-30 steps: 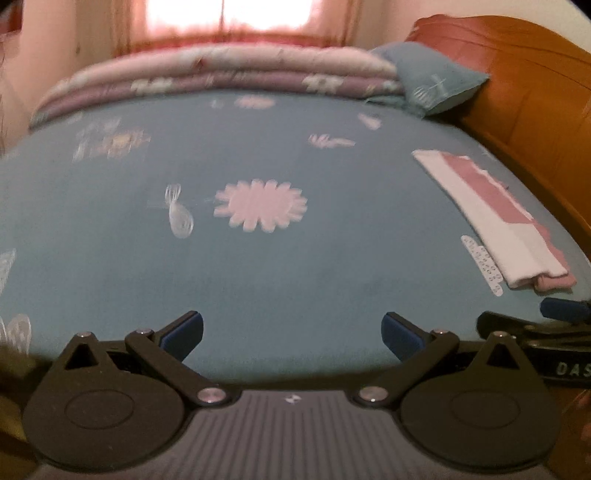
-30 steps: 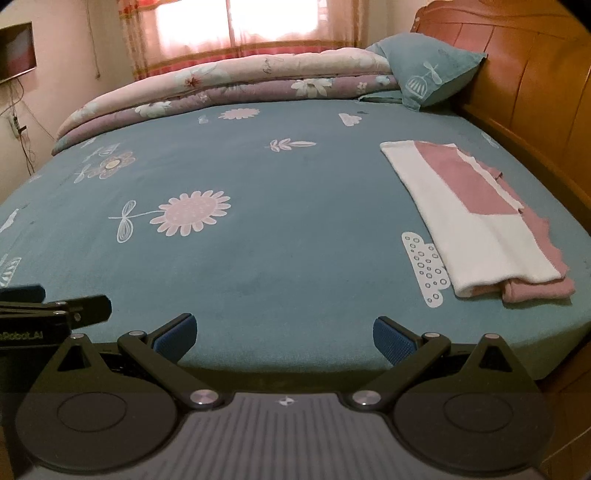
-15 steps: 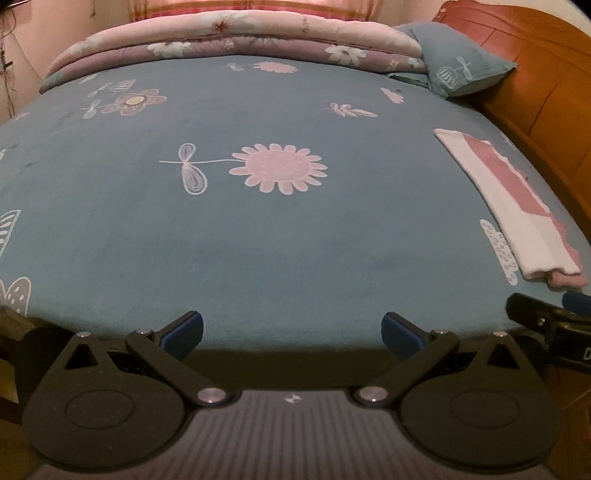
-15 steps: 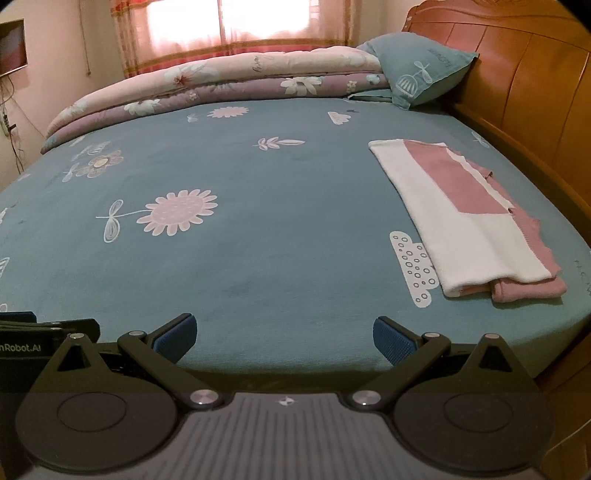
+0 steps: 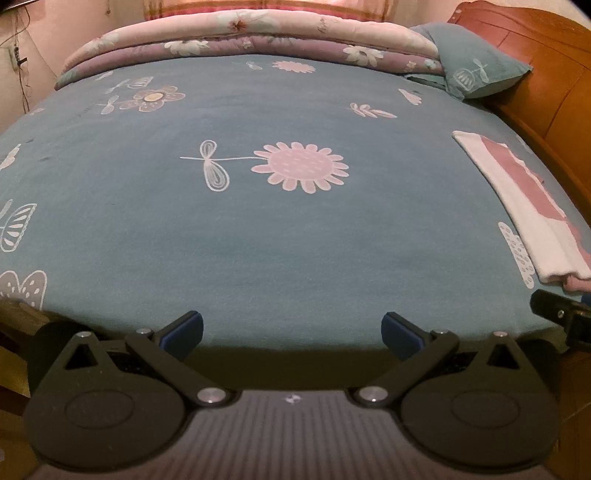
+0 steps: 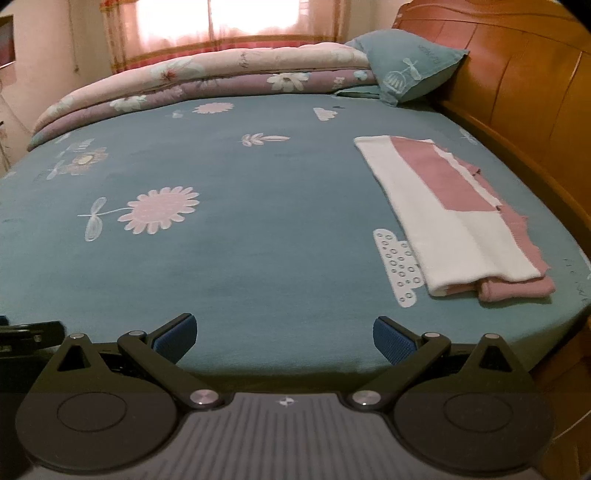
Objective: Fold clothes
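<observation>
The left claw (image 5: 291,328) and right claw (image 6: 282,332) both hang spread wide and empty at the bed's (image 6: 258,258) near edge. The folded pink-and-white garment (image 6: 450,218), possibly a sweater, lies at three o'clock by the headboard (image 6: 517,92).

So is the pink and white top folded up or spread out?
Folded. The pink and white top lies as a narrow stacked rectangle with layered edges.

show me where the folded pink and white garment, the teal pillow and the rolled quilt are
folded garment (image 6: 443,225), right wrist view, on its white top panel.
teal pillow (image 6: 410,64), right wrist view, on its front face.
rolled quilt (image 5: 258,33), left wrist view, on its pale upper layer.
</observation>
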Action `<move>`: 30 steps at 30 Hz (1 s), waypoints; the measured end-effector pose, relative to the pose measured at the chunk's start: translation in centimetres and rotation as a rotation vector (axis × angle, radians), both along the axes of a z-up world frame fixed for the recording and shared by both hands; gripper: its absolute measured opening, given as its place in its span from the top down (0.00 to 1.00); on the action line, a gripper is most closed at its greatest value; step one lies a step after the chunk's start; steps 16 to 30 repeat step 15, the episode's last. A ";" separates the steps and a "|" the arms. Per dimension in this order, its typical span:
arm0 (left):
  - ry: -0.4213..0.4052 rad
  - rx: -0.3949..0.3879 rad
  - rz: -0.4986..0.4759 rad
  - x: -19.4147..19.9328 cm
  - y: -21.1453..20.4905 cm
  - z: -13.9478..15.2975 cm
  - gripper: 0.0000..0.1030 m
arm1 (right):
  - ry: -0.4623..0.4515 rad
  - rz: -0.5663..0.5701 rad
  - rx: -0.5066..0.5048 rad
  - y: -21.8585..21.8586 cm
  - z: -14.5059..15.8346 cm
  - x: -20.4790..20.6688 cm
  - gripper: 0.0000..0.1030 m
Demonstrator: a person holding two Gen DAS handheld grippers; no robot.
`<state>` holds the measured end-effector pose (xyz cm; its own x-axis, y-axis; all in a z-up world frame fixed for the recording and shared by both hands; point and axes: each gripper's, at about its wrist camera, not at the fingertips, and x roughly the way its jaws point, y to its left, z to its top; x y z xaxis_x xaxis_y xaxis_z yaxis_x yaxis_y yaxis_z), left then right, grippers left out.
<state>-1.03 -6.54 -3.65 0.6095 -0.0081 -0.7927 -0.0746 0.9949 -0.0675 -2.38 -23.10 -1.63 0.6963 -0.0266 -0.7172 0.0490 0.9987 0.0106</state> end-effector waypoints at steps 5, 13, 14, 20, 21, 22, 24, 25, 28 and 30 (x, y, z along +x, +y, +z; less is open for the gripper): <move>0.002 0.001 0.000 0.1 0.2 -0.1 0.01 | 0.005 -0.023 -0.073 -0.1 -0.5 0.5 0.00; 0.000 0.001 -0.003 0.1 0.1 -0.1 0.01 | 0.012 -0.036 -0.079 -0.6 -0.7 0.8 0.00; -0.004 0.004 -0.003 0.0 0.1 -0.1 0.01 | 0.012 -0.033 -0.082 -0.5 -0.7 0.8 0.00; -0.005 0.008 -0.004 0.0 0.1 0.0 0.01 | 0.011 -0.030 -0.083 -0.5 -0.7 0.8 0.00; -0.005 0.008 -0.004 0.0 0.1 0.0 0.01 | 0.011 -0.030 -0.083 -0.5 -0.7 0.8 0.00; -0.005 0.008 -0.004 0.0 0.1 0.0 0.01 | 0.011 -0.030 -0.083 -0.5 -0.7 0.8 0.00; -0.005 0.008 -0.004 0.0 0.1 0.0 0.01 | 0.011 -0.030 -0.083 -0.5 -0.7 0.8 0.00; -0.005 0.008 -0.004 0.0 0.1 0.0 0.01 | 0.011 -0.030 -0.083 -0.5 -0.7 0.8 0.00; -0.005 0.008 -0.004 0.0 0.1 0.0 0.01 | 0.011 -0.030 -0.083 -0.5 -0.7 0.8 0.00; -0.005 0.008 -0.004 0.0 0.1 0.0 0.01 | 0.011 -0.030 -0.083 -0.5 -0.7 0.8 0.00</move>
